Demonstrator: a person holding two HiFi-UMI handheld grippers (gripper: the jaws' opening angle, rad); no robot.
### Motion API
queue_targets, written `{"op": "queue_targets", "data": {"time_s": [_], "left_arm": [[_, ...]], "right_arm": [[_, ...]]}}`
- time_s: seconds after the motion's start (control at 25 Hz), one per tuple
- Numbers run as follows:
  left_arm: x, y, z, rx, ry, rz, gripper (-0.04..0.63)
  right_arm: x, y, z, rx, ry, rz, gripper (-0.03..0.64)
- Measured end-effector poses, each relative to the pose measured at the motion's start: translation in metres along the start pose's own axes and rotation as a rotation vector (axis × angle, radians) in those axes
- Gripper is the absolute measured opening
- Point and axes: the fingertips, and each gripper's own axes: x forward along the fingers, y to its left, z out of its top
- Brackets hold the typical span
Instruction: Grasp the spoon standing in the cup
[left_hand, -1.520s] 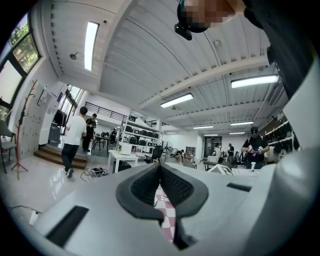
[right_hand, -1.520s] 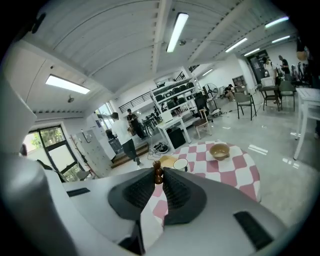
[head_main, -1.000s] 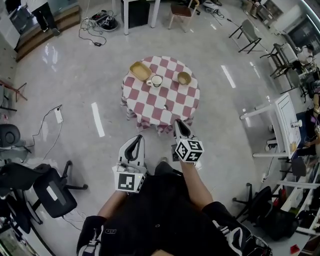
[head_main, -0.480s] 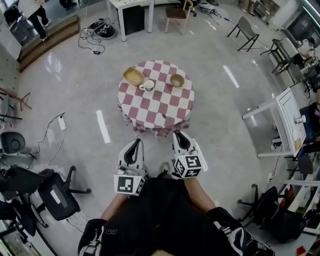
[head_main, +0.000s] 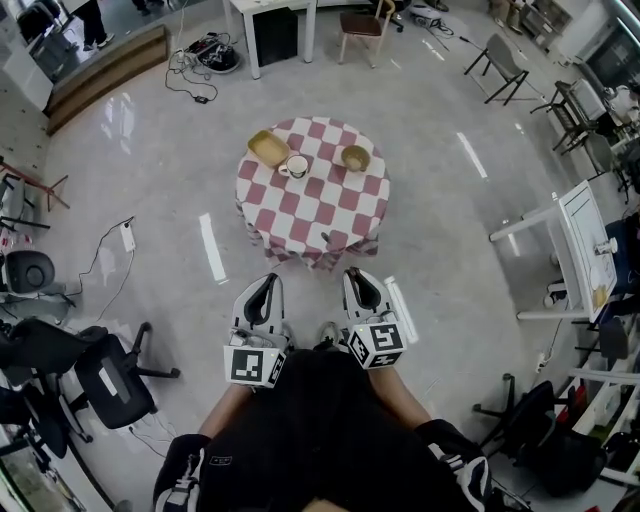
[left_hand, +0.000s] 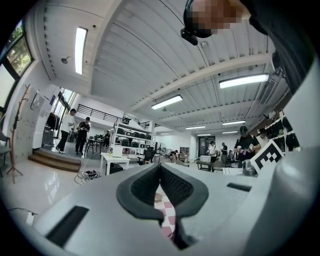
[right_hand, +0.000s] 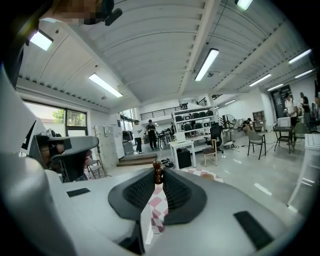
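Note:
A small round table with a red-and-white checked cloth (head_main: 330, 205) stands ahead on the floor. On its far side is a white cup (head_main: 297, 165); the spoon in it is too small to make out. Beside the cup lie a tan dish (head_main: 268, 148) and a tan bowl (head_main: 355, 157). A small dark brown bottle (head_main: 325, 238) stands near the table's front edge. My left gripper (head_main: 265, 285) (left_hand: 160, 167) is shut and empty, well short of the table. My right gripper (head_main: 358, 275) (right_hand: 158, 176) has its jaws narrowly parted with nothing between them; the bottle (right_hand: 158, 172) shows beyond.
Black office chairs (head_main: 100, 380) stand at the left. A power strip with its cable (head_main: 127, 236) lies on the floor left of the table. A white desk (head_main: 275, 20) and a wooden chair (head_main: 365, 22) are behind the table. A white cabinet (head_main: 578, 250) is at the right.
My right gripper has drawn back from the table's front edge toward my body. The left gripper has stayed about where it was.

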Motion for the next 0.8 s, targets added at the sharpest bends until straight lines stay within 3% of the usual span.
{"op": "queue_targets", "data": {"time_s": [0.8], "left_arm": [[-0.0027,-0.0040,-0.0014,-0.012,-0.007,0.008,0.009]], "right_arm": [[-0.0026,0.0089,0.0013,-0.018,-0.003,0.034,0.064]]}}
